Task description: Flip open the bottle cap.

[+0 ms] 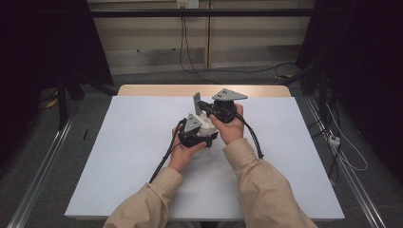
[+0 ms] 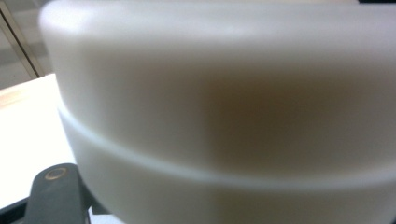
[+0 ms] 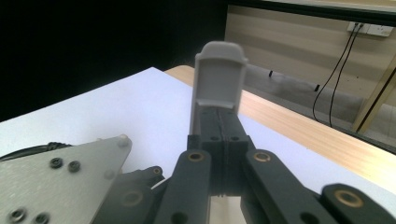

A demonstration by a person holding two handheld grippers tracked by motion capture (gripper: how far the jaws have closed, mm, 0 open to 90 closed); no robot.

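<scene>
In the high view both hands meet at the middle of the table. My left gripper (image 1: 205, 132) is shut on a white rounded container (image 1: 206, 126). In the left gripper view that white container (image 2: 224, 107) sits very close, with a seam line around it, and one black finger (image 2: 53, 193) shows at the lower left. My right gripper (image 1: 201, 105) is just behind it, pointing left. Its jaws are pressed together on a small grey plastic piece (image 3: 218, 84) that stands upright above the tips. The same grey piece (image 1: 196, 101) is seen in the high view.
A white sheet (image 1: 133, 142) covers the tabletop, and a wooden strip (image 1: 157, 90) shows along the far edge. Black cables (image 1: 252, 137) trail from both grippers across the sheet. The left gripper's grey plate (image 3: 60, 172) lies close under the right gripper. Dark curtains flank the table.
</scene>
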